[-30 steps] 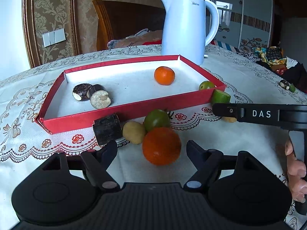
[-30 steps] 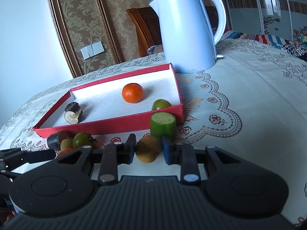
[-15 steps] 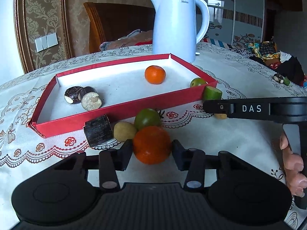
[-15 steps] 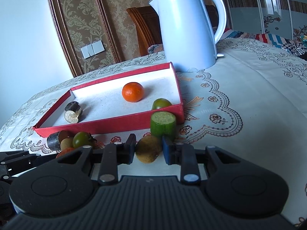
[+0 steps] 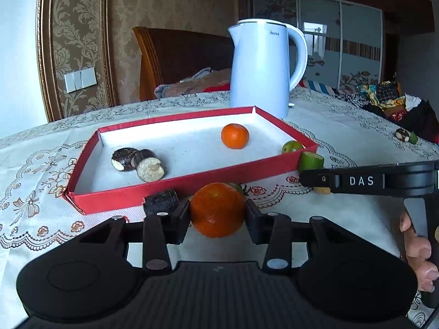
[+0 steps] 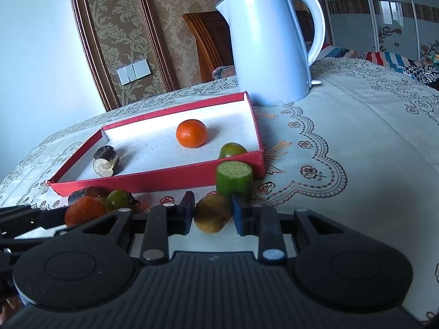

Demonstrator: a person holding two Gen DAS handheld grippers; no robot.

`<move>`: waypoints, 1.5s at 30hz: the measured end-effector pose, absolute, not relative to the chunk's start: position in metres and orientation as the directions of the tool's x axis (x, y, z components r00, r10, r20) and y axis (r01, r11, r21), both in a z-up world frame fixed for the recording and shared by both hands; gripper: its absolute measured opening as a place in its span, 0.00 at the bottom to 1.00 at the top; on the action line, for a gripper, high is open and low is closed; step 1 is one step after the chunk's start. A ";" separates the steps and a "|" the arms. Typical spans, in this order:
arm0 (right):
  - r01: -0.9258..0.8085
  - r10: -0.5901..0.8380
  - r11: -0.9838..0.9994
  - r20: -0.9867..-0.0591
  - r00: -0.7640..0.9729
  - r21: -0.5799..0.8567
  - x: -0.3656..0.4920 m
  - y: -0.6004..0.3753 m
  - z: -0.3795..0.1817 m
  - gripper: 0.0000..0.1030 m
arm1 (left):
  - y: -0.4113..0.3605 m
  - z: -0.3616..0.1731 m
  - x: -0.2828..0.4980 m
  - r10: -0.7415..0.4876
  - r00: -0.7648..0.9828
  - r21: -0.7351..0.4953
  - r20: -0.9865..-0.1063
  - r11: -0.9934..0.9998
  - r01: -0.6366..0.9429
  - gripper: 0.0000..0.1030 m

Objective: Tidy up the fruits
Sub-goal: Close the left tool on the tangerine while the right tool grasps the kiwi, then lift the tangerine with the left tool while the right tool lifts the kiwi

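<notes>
My left gripper [image 5: 217,213] is shut on an orange [image 5: 217,209] and holds it just in front of the red tray [image 5: 175,187]. My right gripper [image 6: 213,214] is shut on a brown kiwi [image 6: 212,217] on the tablecloth, next to a green cucumber piece [image 6: 234,178]. The tray holds another orange [image 5: 235,135], a green fruit [image 5: 291,146] and dark cut pieces [image 5: 137,161]. A dark chunk [image 5: 161,201] lies by the tray's front wall. In the right wrist view the held orange [image 6: 83,210] and a green tomato [image 6: 118,200] show at the left.
A white electric kettle [image 5: 263,68] stands behind the tray's far right corner. A small dark and green piece [image 5: 405,135] lies far right on the tablecloth. A wooden chair [image 5: 175,54] with cloth stands behind the table. A hand [image 5: 419,252] holds the right gripper.
My left gripper closed on the orange and lifted it up and forward toward the tray. The right gripper stayed shut on the kiwi, almost still.
</notes>
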State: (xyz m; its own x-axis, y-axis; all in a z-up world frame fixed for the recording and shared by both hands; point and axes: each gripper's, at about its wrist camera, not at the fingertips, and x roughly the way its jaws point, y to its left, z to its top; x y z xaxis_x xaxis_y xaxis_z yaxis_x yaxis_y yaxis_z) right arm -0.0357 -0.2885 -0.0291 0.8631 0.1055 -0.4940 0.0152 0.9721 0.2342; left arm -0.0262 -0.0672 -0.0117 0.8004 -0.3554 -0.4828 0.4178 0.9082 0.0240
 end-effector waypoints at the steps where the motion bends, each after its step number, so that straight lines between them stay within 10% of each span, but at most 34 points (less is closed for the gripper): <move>1: 0.015 0.105 0.972 -0.493 0.864 0.233 -0.036 -0.288 -0.029 0.26 | -0.065 -0.010 -0.025 -0.354 0.804 0.013 -0.477 0.913 0.409 0.40; 24: -0.016 0.064 0.994 -0.433 0.899 0.112 -0.046 -0.272 -0.019 0.14 | -0.045 -0.004 -0.012 -0.287 0.835 -0.044 -0.469 0.952 0.302 0.40; 31: -0.025 0.050 0.998 -0.429 0.902 0.063 -0.071 -0.277 -0.017 0.34 | -0.044 -0.003 -0.013 -0.295 0.833 -0.050 -0.468 0.950 0.308 0.40; 45: -0.111 0.143 0.990 -0.573 0.807 0.091 -0.033 -0.259 -0.029 0.35 | -0.043 -0.003 -0.013 -0.307 0.828 -0.059 -0.469 0.946 0.318 0.40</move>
